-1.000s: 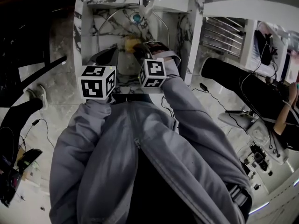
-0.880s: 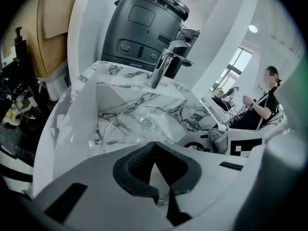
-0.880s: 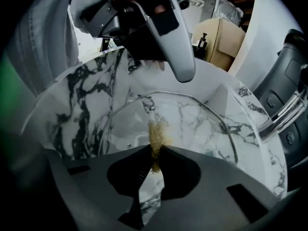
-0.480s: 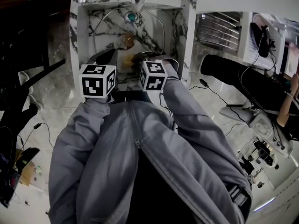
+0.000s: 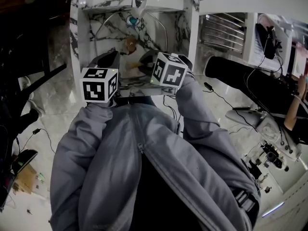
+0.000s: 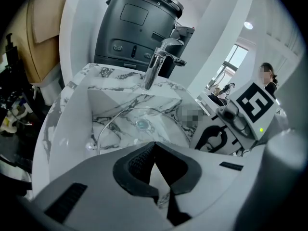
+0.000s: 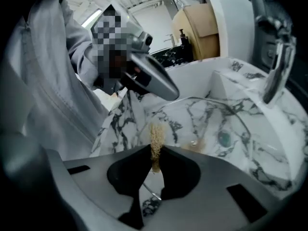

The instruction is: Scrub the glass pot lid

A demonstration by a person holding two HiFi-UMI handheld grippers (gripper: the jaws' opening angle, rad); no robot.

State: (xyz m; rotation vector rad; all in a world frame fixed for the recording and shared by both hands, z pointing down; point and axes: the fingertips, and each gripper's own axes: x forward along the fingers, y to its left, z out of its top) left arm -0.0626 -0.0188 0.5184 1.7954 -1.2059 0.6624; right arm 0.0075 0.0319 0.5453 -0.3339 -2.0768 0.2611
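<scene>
The left gripper's (image 6: 154, 146) jaws were closed on the near rim of the lid (image 6: 141, 124) inside the sink (image 6: 72, 129). A faucet (image 6: 156, 66) rose at the sink's back, with a dark machine (image 6: 134, 23) beyond it.

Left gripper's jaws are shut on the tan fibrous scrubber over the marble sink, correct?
Wrong side. It is the right gripper whose jaws are shut on the tan fibrous scrubber over the marble sink. The right gripper view shows the fibres pinched between its jaws.
</scene>
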